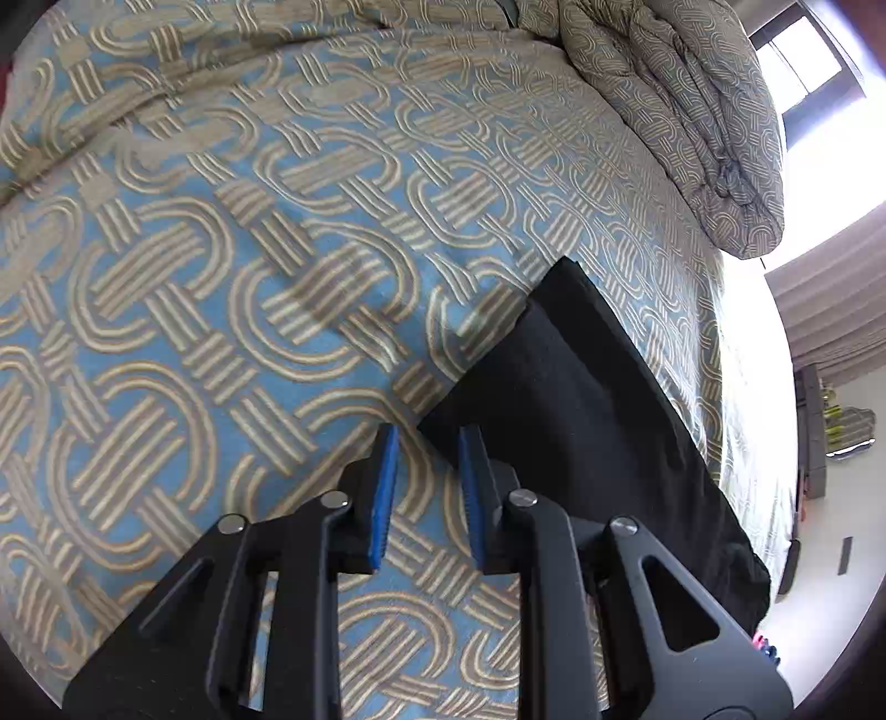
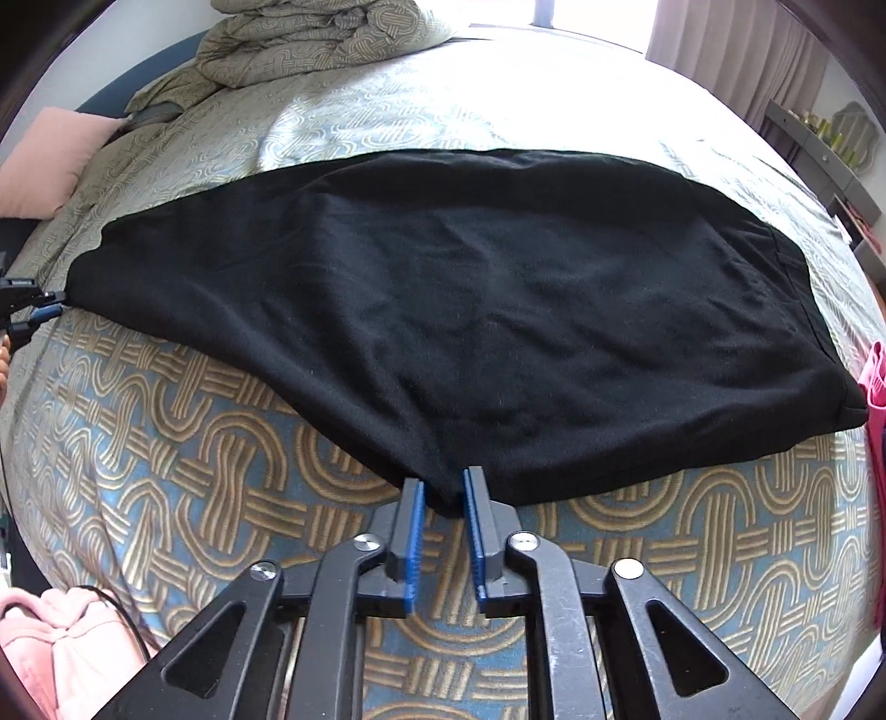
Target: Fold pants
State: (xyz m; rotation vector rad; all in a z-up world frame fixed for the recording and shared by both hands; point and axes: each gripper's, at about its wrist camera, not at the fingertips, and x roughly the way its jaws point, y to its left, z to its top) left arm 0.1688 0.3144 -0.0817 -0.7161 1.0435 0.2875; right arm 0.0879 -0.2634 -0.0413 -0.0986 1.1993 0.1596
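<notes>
Black pants [image 2: 470, 310] lie flat across the patterned bed, folded lengthwise, leg end at the left and waist at the right. My right gripper [image 2: 443, 487] is open, its blue pads on either side of the near edge at the crotch bulge. In the left wrist view the pants' leg end [image 1: 581, 399] lies ahead to the right. My left gripper [image 1: 426, 437] is open, with the hem corner just between its fingertips. The left gripper also shows in the right wrist view [image 2: 47, 310] at the hem's far left corner.
The bed cover [image 1: 221, 277] has a blue and tan loop pattern. A bunched duvet [image 2: 321, 39] lies at the head of the bed, with a pink pillow [image 2: 50, 166] beside it. Pink cloth [image 2: 61, 653] sits at the near left, a pink item [image 2: 877, 382] at the right edge.
</notes>
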